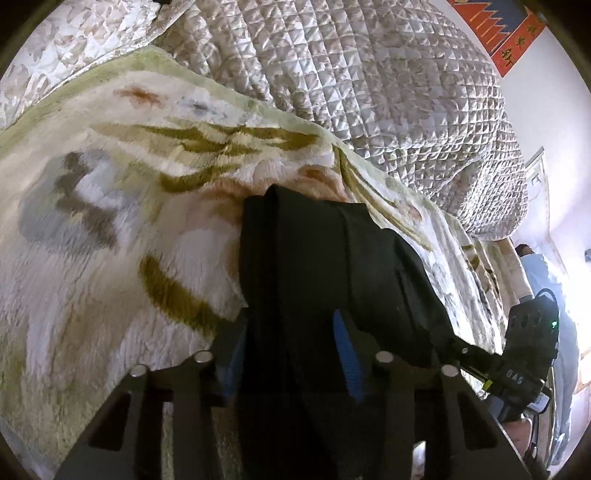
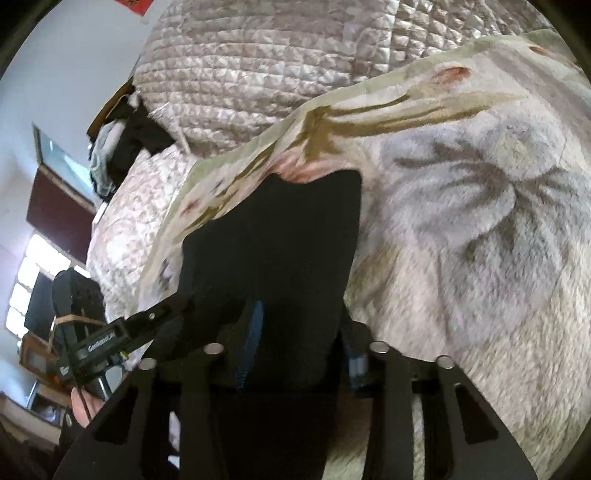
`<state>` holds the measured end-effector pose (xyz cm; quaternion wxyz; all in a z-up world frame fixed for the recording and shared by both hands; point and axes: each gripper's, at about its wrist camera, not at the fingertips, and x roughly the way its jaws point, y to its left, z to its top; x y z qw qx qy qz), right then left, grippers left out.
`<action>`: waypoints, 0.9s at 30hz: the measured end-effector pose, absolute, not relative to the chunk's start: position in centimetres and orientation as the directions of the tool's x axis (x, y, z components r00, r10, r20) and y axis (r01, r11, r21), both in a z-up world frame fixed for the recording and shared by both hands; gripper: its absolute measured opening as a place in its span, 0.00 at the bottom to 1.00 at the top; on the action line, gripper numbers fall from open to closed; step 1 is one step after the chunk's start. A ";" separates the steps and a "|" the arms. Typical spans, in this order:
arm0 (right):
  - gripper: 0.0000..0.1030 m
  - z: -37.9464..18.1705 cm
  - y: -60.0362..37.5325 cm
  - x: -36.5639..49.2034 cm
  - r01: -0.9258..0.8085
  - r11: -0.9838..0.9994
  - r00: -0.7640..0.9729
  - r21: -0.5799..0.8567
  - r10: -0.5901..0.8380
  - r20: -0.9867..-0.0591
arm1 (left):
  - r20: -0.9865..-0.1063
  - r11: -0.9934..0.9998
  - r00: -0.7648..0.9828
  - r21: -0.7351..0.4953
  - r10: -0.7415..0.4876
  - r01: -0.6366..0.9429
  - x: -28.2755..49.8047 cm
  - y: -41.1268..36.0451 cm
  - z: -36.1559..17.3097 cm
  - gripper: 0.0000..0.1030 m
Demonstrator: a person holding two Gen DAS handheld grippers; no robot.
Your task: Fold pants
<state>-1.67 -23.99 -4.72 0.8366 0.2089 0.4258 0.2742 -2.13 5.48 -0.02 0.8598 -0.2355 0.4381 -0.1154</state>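
Pants (image 1: 317, 258) fill my left wrist view, bunched black cloth pinched in the left tongs (image 1: 291, 350) above the floral blanket (image 1: 110, 221). Right wrist view: right tongs (image 2: 303, 343) likewise clamp a thick fold. Uneven bunching could slip out or fold crooked, I judge.

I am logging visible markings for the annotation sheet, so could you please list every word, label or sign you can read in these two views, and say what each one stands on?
"DAS": white letters, partly cut off, on the right claw body, in the left wrist view.
White lettering on the left claw body, in the right wrist view: too blurred to read.
Dark characters on the red wall hanging: not legible.
The black pants show no label.
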 end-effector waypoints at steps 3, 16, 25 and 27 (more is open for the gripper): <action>0.25 -4.8 -23.9 -1.4 -0.272 0.772 0.501 0.574 0.623 -0.600 | -0.694 0.857 0.595 -0.516 -0.406 -0.018 -2.0 5.8 0.0 0.37; 0.15 -1.0 -23.0 -2.3 -0.348 0.757 0.539 0.553 0.644 -0.543 | -0.658 0.871 0.634 -0.489 -0.405 0.048 -2.3 4.5 3.2 0.22; 0.15 2.9 -20.5 0.4 -0.421 0.741 0.554 0.523 0.666 -0.499 | -0.649 0.900 0.663 -0.428 -0.373 0.087 0.8 5.2 6.8 0.21; 0.15 3.5 -19.8 1.6 -0.434 0.741 0.558 0.512 0.667 -0.493 | -0.646 0.907 0.671 -0.409 -0.365 0.100 2.4 5.8 7.6 0.21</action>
